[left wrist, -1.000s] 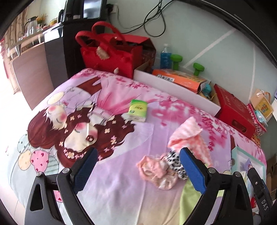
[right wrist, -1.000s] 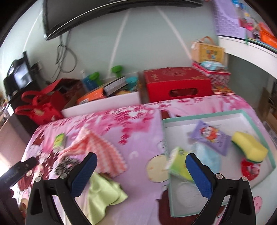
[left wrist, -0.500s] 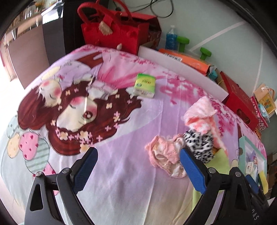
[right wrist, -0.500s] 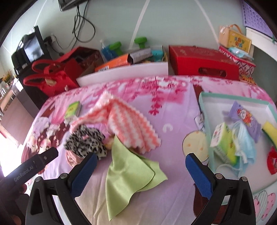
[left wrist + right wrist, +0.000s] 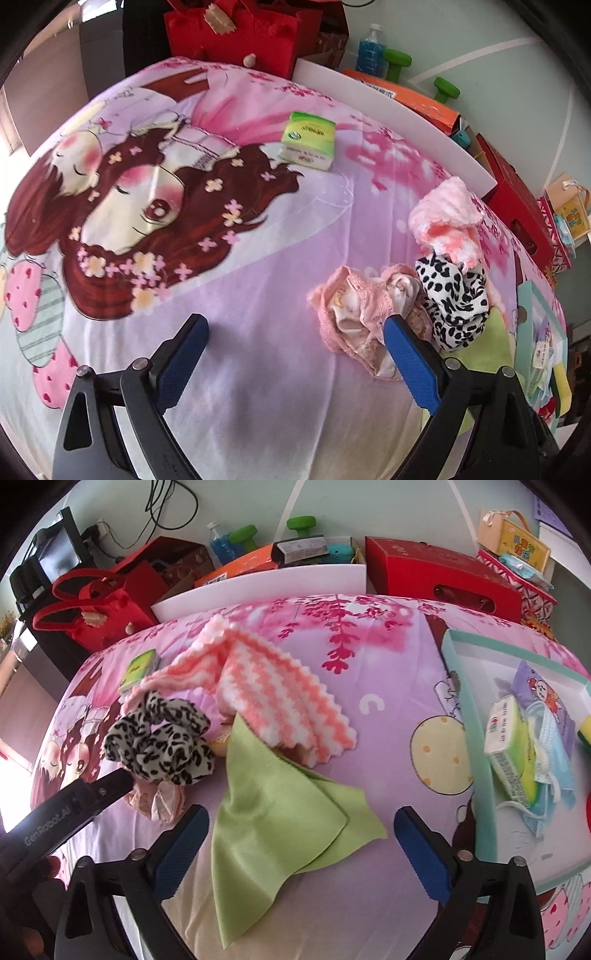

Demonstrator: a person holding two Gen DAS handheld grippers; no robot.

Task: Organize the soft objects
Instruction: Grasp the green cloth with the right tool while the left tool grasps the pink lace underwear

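Note:
On the cartoon-print bed sheet lies a heap of soft things: a crumpled pink cloth, a leopard-print scrunchie, a pink-and-white striped towel and a green cloth. My left gripper is open and empty just above the sheet, its right finger beside the pink cloth. My right gripper is open and empty over the green cloth. A green tissue pack lies apart further back.
A teal-rimmed tray at the right holds a tissue pack, a face mask, a purple packet and a sponge. Behind the bed stand a red bag, a white box, a red box and green dumbbells.
Both grippers have moved down and closer to the heap of cloths. The left gripper has come up beside the pink cloth; the right has swung left from the tray to the green cloth.

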